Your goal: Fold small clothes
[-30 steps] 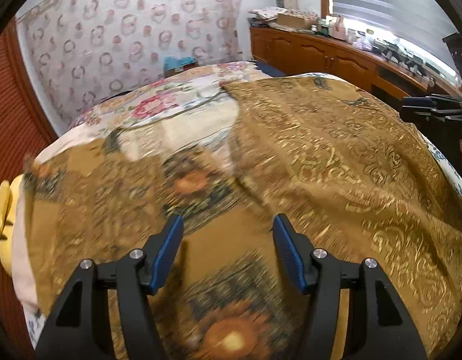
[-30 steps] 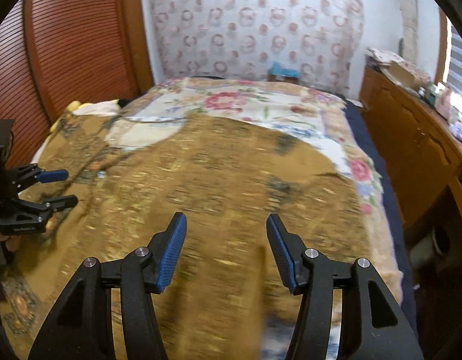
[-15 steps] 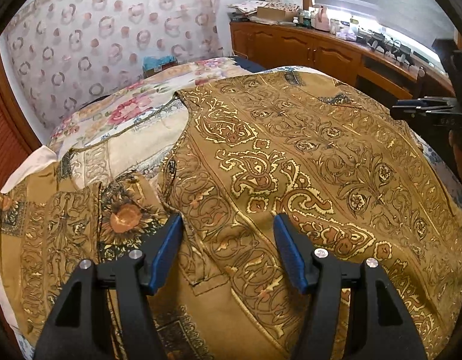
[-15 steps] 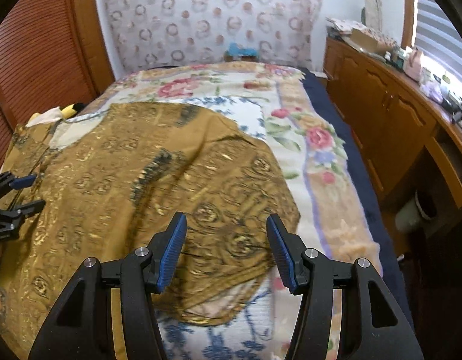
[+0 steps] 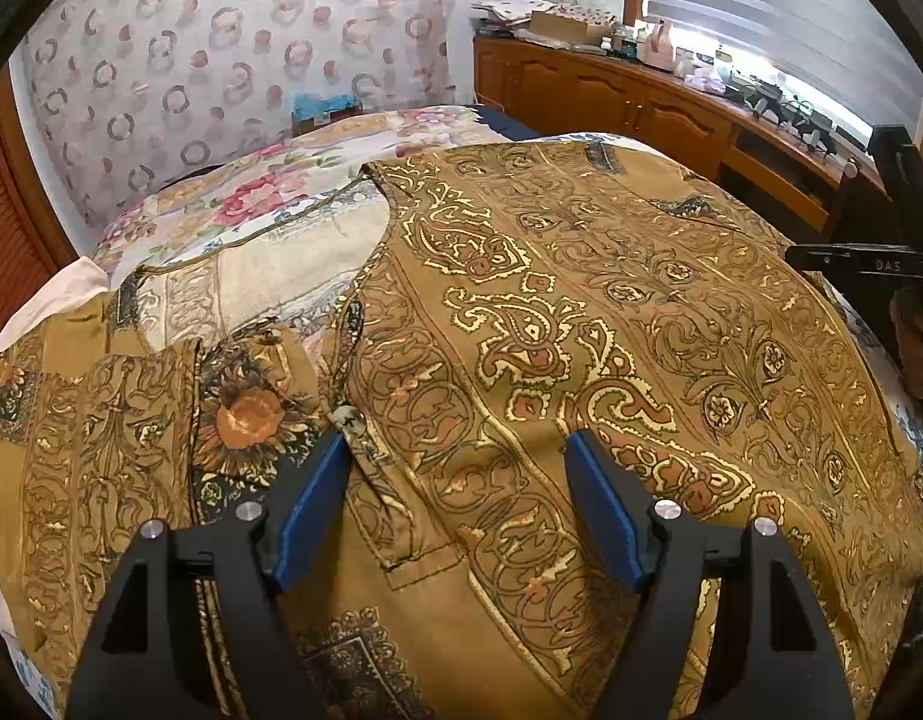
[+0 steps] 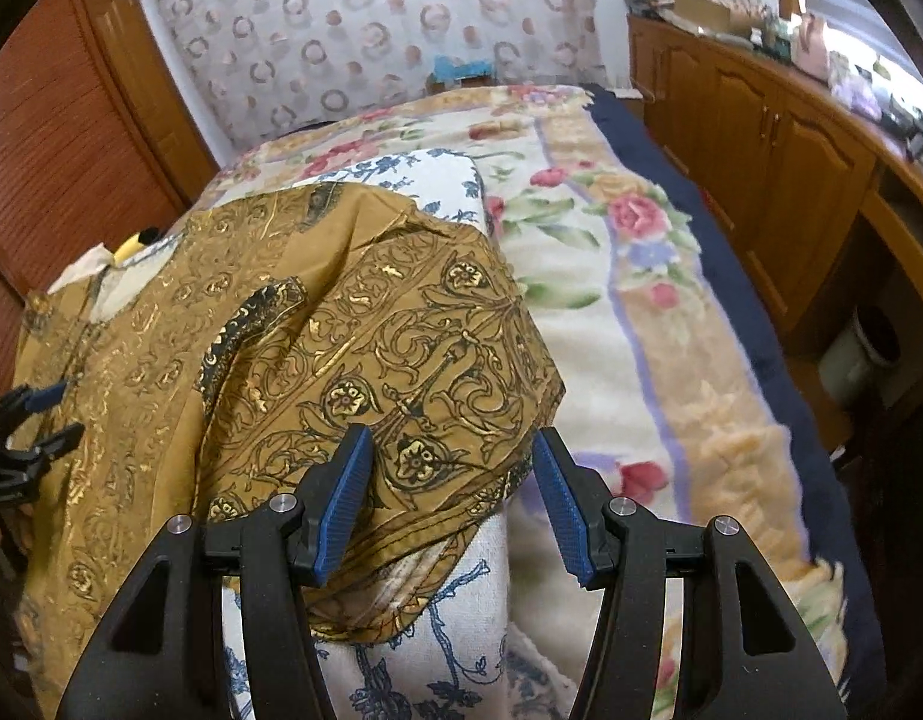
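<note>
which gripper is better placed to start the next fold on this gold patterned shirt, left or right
Probably right. The right gripper hangs open over the shirt's loose sleeve hem, an edge it could pinch. The left gripper, jaws opening, sits over flat mid-shirt fabric.

My own black fingers cover the near part of the golden shirt (image 5: pixel 581 312), so I cannot see its lower hem. My right gripper (image 5: pixel 863 264) is cut by the picture edge; its tips are outside. The small things on the wooden counter (image 5: pixel 671 90) are too tiny to name.
</note>
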Demonstrator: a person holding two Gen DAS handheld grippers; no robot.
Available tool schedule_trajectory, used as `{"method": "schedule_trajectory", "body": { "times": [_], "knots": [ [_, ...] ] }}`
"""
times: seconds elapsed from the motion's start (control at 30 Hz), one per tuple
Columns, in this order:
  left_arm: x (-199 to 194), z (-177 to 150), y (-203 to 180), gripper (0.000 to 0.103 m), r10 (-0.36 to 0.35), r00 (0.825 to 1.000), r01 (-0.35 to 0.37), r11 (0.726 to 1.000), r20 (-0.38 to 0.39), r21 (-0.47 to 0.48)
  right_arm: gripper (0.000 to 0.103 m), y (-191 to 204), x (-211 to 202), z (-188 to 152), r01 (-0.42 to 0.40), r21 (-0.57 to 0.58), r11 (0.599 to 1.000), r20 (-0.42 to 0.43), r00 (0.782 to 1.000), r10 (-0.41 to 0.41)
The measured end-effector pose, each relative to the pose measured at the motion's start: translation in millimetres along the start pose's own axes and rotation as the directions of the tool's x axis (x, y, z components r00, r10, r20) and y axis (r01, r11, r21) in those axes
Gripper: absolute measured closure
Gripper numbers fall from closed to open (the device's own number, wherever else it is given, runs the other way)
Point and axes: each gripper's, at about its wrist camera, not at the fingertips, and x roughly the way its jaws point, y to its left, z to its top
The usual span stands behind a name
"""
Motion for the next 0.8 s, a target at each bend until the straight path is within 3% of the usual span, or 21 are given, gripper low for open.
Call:
{"method": "schedule_trajectory", "body": {
  "times": [0.3,0.4,0.6,0.7,0.8],
  "knots": [
    [1,2,-1,0.026,0.001,1.000,-0.001,1.000,-0.002,-0.005,0.047,-5,-1,-3,-0.048,0.016,0.999,-0.019,0.999,0.049],
    [1,2,-2,0.026,-0.002,1.000,0.002,1.000,-0.002,0.000,0.060,-7,-3,-5,-0.082,0.019,0.996,-0.015,0.996,0.083],
    [0,3,0,0.026,-0.021,1.000,0.021,1.000,-0.005,0.013,0.092,2,-17,-5,0.011,-0.059,0.998,0.046,0.999,-0.008],
    [-7,4,2,0.026,-0.012,0.999,0.012,1.000,0.035,0.007,0.096,6,-27,-2,0.022,-0.096,0.995,0.092,0.996,-0.013],
    [-23,8,4,0.026,0.007,0.992,-0.007,1.000,0.124,-0.003,0.096,15,-41,6,0.042,-0.126,0.991,0.143,0.989,-0.024]
  ]
}}
